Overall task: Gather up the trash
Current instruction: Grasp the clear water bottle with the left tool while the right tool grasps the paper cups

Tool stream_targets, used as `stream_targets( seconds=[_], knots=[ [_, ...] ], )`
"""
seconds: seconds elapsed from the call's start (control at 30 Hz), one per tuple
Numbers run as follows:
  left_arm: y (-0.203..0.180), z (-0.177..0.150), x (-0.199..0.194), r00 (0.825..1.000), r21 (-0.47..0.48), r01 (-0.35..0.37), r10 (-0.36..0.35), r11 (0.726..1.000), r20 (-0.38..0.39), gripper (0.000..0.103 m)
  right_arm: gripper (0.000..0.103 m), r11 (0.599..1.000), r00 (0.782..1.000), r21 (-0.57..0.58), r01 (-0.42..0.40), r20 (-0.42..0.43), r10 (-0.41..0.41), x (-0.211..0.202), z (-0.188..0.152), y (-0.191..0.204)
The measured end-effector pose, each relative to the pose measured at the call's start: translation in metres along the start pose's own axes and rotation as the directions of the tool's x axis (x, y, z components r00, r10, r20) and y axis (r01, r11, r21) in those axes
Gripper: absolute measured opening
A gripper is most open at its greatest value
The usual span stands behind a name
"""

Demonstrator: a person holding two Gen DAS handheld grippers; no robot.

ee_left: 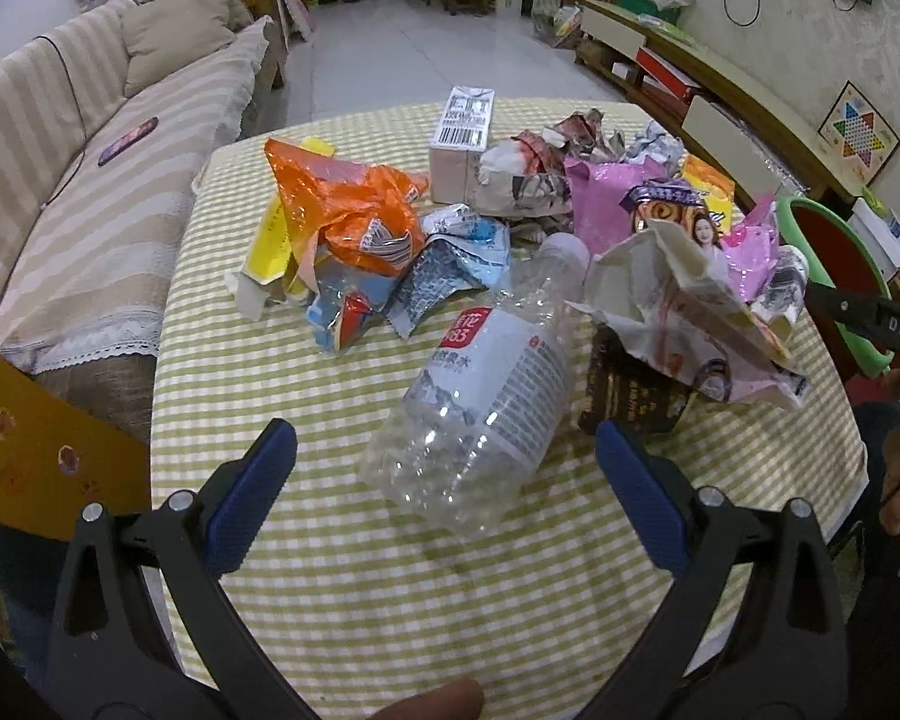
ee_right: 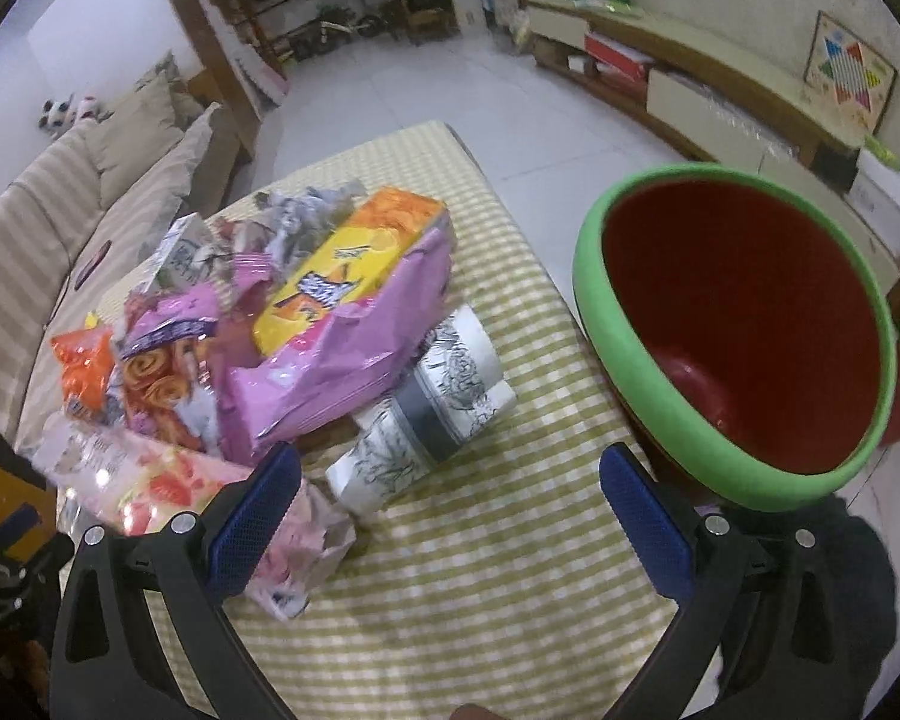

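A heap of trash lies on the green-checked table (ee_left: 390, 600). In the left wrist view an empty clear plastic bottle (ee_left: 480, 402) lies on its side, its base between the fingers of my open, empty left gripper (ee_left: 444, 444). Behind it are an orange wrapper (ee_left: 354, 204), crumpled paper (ee_left: 678, 294) and a small carton (ee_left: 459, 144). In the right wrist view my right gripper (ee_right: 450, 468) is open and empty, just in front of a grey-and-white paper cup (ee_right: 432, 414) and a pink bag (ee_right: 342, 348). A red bin with a green rim (ee_right: 744, 324) stands beside the table at right.
A striped sofa (ee_left: 90, 180) runs along the table's left side. A low TV cabinet (ee_left: 720, 78) stands along the right wall. The bin's rim also shows at the right of the left wrist view (ee_left: 810, 222). Tiled floor lies beyond the table.
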State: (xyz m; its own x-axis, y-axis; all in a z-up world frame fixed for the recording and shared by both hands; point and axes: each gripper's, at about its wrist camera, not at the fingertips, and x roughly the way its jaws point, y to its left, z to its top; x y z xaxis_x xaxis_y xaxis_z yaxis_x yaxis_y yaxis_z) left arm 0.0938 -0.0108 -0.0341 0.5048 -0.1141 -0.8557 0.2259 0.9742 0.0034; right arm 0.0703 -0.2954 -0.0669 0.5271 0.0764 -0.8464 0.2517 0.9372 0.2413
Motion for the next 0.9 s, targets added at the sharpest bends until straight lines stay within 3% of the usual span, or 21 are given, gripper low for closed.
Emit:
stream_targets(
  seconds=[0.1,0.5,0.57,0.7,0.8,0.9],
  knots=[
    [0.004,0.004,0.010,1.000,-0.004,0.003,-0.003,1.000,-0.017,0.097,0.095,1.000,1.000,0.003,-0.012,-0.017,0.012,0.009,0.003,-0.001],
    [0.009,0.010,0.039,0.995,-0.003,0.070,-0.070,0.998,-0.071,0.090,0.077,1.000,0.997,-0.001,-0.023,-0.068,0.023,0.039,0.015,0.004],
    [0.007,0.010,0.041,0.993,-0.002,0.088,-0.088,0.996,-0.073,0.086,0.065,1.000,0.996,-0.009,-0.028,-0.090,0.027,0.045,0.015,0.006],
    [-0.003,0.007,0.042,0.992,0.034,0.096,-0.093,0.995,-0.082,0.075,0.058,0.998,0.993,-0.006,-0.060,-0.103,0.059,0.046,0.015,0.003],
    [-0.003,0.006,0.039,0.993,0.032,0.096,-0.094,0.995,-0.077,0.070,0.046,0.998,0.992,-0.010,-0.068,-0.107,0.067,0.042,0.014,0.003],
    [-0.003,0.004,0.032,0.993,0.027,0.098,-0.096,0.995,-0.070,0.055,0.033,0.997,0.992,-0.037,-0.071,-0.106,0.067,0.035,0.011,0.008]
  ],
)
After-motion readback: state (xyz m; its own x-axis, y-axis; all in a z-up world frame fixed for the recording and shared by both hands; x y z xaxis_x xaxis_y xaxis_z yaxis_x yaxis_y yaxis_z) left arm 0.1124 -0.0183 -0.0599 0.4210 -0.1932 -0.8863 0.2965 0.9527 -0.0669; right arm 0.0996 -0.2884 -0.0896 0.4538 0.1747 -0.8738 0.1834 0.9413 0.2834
